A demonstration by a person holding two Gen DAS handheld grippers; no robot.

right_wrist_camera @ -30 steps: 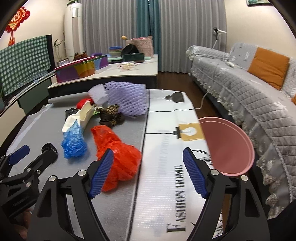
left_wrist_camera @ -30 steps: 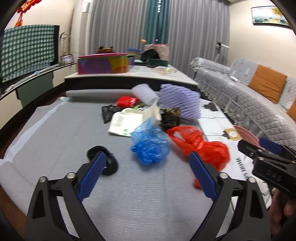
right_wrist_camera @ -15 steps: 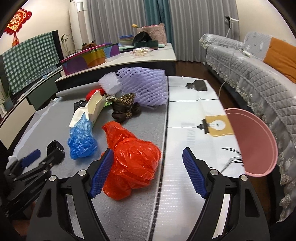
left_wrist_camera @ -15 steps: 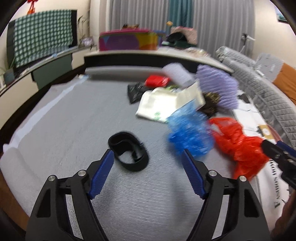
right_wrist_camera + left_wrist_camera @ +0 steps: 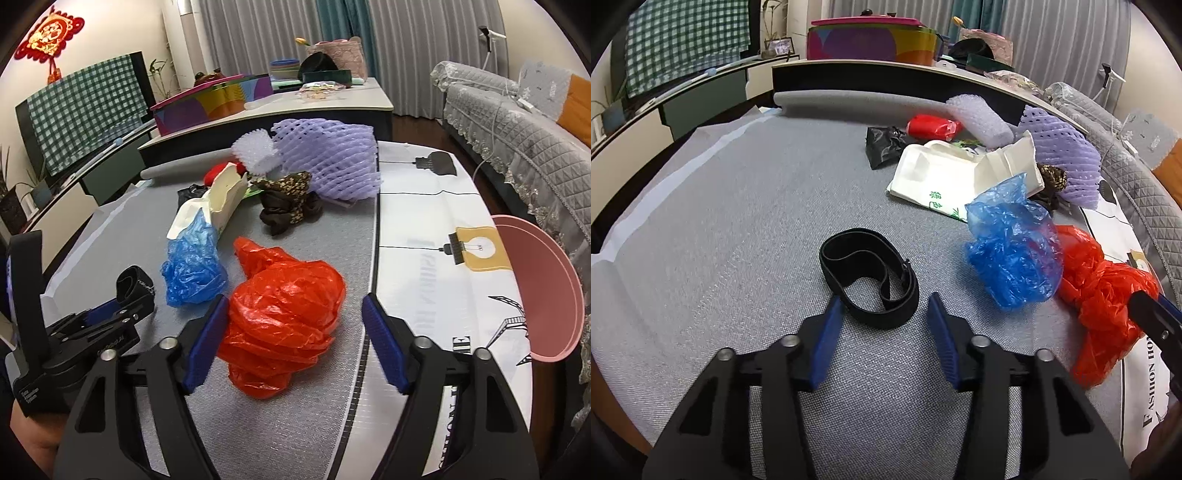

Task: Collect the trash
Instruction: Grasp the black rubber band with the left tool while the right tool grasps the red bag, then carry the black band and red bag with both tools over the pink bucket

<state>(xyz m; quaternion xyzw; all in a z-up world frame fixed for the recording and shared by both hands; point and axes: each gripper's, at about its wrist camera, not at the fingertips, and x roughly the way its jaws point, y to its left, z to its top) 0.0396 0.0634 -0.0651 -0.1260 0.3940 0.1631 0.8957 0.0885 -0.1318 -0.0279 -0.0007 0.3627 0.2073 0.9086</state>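
Black elastic band lies on the grey desk, its near edge between the fingers of the left gripper, whose jaws have just been closing but don't yet pinch it. The right gripper, also narrowing, straddles the red plastic bag, left pad touching it.
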